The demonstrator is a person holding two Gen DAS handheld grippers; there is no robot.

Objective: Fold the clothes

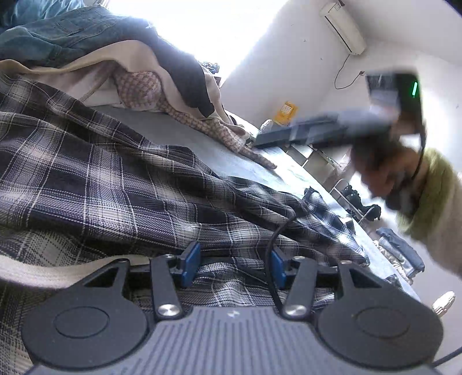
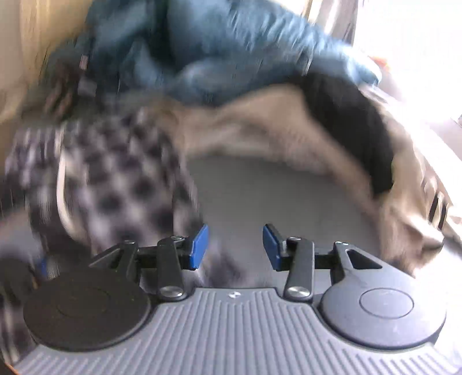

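Note:
A dark blue and white plaid shirt (image 1: 109, 178) lies rumpled across the grey table (image 1: 161, 129). My left gripper (image 1: 234, 266) is open just above the shirt, with plaid cloth lying between its blue pads, not pinched. My right gripper (image 2: 235, 248) is open and empty over bare grey table (image 2: 260, 196); this view is blurred by motion. The plaid shirt (image 2: 109, 178) shows to its left. In the left wrist view the right gripper (image 1: 332, 127) is a blurred shape held in a hand up at the right.
A pile of clothes sits at the back: blue denim (image 1: 66, 31), a beige garment (image 1: 95, 63), a black one (image 1: 184, 69) and a pink houndstooth piece (image 1: 144, 89). The table's edge (image 1: 332, 184) runs down the right. An air conditioner (image 1: 343, 26) hangs on the wall.

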